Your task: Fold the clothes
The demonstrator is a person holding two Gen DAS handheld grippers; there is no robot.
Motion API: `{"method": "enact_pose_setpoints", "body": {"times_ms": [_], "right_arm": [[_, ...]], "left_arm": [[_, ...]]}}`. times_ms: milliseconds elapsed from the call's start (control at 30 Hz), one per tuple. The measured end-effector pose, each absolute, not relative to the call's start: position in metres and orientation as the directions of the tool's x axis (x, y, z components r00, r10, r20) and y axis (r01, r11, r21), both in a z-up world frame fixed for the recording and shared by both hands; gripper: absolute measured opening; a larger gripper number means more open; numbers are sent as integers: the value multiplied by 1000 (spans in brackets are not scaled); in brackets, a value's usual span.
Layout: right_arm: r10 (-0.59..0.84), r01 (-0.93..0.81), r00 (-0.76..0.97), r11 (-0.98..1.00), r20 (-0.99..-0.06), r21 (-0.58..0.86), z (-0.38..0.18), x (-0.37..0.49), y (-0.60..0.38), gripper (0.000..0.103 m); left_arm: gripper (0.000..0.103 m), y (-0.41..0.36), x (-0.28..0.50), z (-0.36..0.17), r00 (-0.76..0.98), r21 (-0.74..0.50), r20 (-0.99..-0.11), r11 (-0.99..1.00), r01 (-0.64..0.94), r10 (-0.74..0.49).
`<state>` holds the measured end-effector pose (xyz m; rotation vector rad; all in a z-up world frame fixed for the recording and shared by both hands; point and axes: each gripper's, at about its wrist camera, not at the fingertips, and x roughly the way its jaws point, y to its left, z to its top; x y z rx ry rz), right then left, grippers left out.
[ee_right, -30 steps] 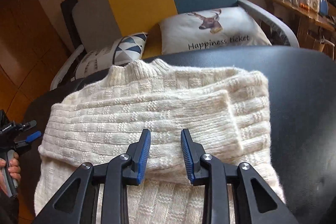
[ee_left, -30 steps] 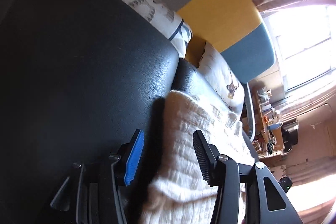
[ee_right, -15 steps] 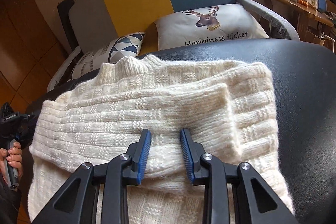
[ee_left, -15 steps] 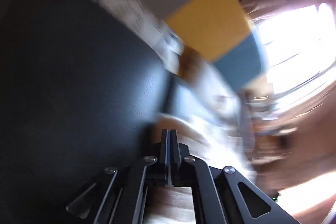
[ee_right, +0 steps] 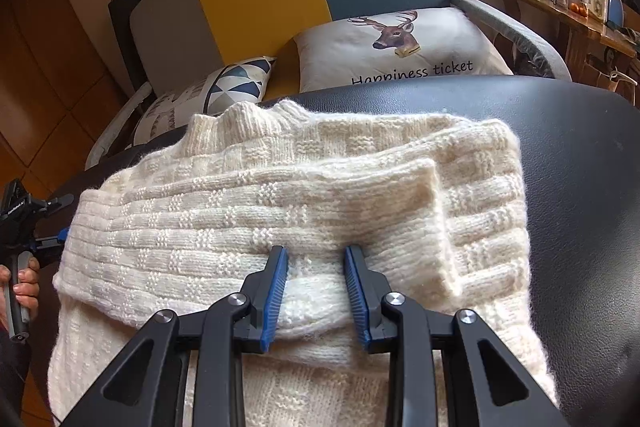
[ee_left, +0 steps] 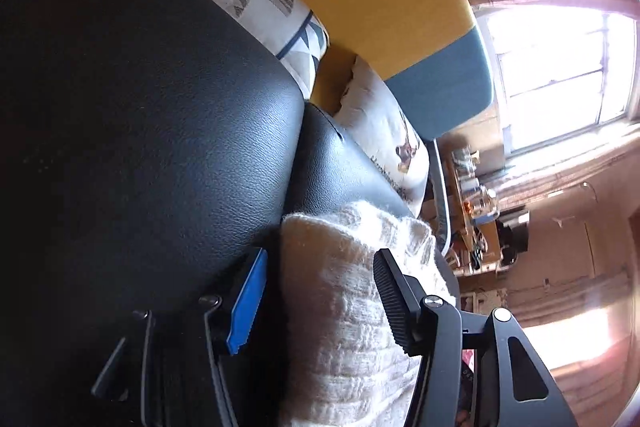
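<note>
The cream sweater (ee_right: 304, 195) lies on the black seat (ee_right: 580, 163), sleeves already across the body, so the fold is mid-way. The right gripper (ee_right: 316, 291) pinches a ridge of knit at the near fold, jaws narrow. The left gripper (ee_left: 320, 301) sits at the sweater's side edge, jaws opening with fabric between them (not pressed). Next, probably: the left needs a firm bite before both lift together.
</note>
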<state>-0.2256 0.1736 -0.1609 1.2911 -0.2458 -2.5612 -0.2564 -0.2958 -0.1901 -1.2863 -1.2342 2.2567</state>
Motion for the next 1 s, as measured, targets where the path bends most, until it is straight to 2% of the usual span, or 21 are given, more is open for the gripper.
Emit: {"method": "enact_pose_setpoints", "body": {"times_ms": [100, 167, 200, 233, 267, 367, 400, 500, 633, 667, 733, 800, 833, 1000], "right_arm": [[-304, 161, -560, -952, -770, 259, -158, -227, 173, 30], [-305, 163, -554, -952, -775, 258, -157, -228, 173, 30], [-305, 161, -550, -952, -777, 260, -157, -229, 174, 30], [-305, 160, -547, -952, -780, 260, -156, -229, 174, 30], [-302, 160, -544, -953, -783, 256, -154, -229, 174, 30], [-270, 173, -541, -963, -796, 209, -151, -231, 170, 30], [-247, 177, -540, -968, -805, 178, -151, -231, 167, 30], [-172, 175, -552, -981, -816, 89, -159, -232, 157, 30], [-107, 179, -569, -984, -815, 4, -162, -231, 146, 30], [-119, 179, -567, -984, -815, 19, -162, -231, 149, 30], [-144, 178, -564, -983, -813, 51, -163, -231, 154, 30], [-169, 177, -561, -981, -811, 82, -163, -232, 159, 30], [-177, 176, -560, -980, -810, 92, -163, -232, 160, 30], [-182, 170, -570, -980, -801, 102, -163, -230, 159, 30]], "left_arm": [[58, -290, -261, -185, -550, -764, -592, -627, 152, 589], [55, -284, -260, -182, -548, -745, -604, -655, 129, 578], [46, -281, -260, -181, -545, -723, -621, -680, 121, 563], [19, -278, -260, -181, -542, -700, -639, -705, 114, 546], [13, -274, -259, -180, -541, -678, -654, -727, 109, 529], [11, -264, -243, -159, -628, -589, -661, -802, 97, 410], [11, -255, -236, -146, -671, -504, -664, -860, 78, 328], [11, -203, -220, -122, -734, -138, -675, -990, 22, 78], [12, -190, -238, -155, -629, -9, -777, -999, 45, -21], [13, -198, -237, -157, -623, -65, -782, -996, 63, 12], [23, -220, -232, -156, -626, -208, -774, -973, 101, 100], [32, -242, -221, -151, -630, -279, -768, -946, 164, 118], [33, -252, -215, -148, -635, -304, -764, -932, 196, 115], [39, -284, -176, -158, -594, -540, -728, -820, 188, 343]]}}
